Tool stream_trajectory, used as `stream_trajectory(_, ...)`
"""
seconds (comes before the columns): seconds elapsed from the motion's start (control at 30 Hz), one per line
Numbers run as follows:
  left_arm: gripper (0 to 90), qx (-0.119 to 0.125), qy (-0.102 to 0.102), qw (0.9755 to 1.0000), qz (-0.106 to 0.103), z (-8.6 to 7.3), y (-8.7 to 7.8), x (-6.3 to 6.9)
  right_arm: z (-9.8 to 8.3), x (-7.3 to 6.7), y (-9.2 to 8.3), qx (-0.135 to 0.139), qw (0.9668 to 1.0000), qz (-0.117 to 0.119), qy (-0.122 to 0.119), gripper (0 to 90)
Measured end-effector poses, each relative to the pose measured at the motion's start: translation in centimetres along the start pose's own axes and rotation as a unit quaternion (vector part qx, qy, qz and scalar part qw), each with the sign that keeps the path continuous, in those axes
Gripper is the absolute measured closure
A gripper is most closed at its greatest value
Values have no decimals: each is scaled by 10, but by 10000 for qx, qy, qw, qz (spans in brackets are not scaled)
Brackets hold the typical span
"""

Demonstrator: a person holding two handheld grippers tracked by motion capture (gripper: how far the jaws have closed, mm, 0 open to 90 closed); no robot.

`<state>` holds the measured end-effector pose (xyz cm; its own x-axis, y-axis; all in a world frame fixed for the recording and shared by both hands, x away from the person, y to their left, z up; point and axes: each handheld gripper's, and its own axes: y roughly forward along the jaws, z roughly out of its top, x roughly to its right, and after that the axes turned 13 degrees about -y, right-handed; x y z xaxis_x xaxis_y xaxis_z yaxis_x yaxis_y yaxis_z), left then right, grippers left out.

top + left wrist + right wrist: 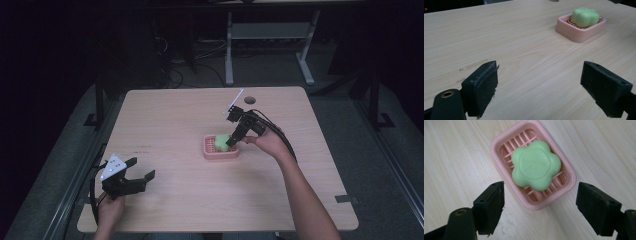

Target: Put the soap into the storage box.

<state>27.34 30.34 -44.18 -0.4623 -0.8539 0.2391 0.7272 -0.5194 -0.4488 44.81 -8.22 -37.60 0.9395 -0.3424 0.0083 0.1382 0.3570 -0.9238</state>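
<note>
Green flower-shaped soap (536, 165) sits in the pink slatted soap dish (506, 180) near the middle of the tabletop (175, 115), lying flat, embossed face up. Right gripper (234, 139) hangs right above the dish, angled down, jaws spread wide on either side of it, gripping nothing. Left gripper (141, 168) rests low at the near left corner of the tabletop, well apart from the dish, jaws also spread, empty.

High view dim, dark surroundings, soft focus (low res), gripper views brighter, evenly lit, faint shadows
</note>
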Motion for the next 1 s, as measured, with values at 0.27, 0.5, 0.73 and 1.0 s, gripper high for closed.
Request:
stream_trajectory(0.27,140,2,8,10000,-4,0,0,0,-9,-1,-9,79,10000,-33,37,228)
stream_trajectory(0.5,140,-7,-5,10000,9,0,0,0,-18,-1,-16,107,9999,-47,80,229)
stream_trajectory(0.73,140,-16,-9,10000,9,-1,1,0,-25,-4,-25,134,9998,-78,111,230)
stream_trajectory(1.0,141,-21,-7,10000,13,-1,1,0,-38,-5,-31,178,9997,-87,164,230)
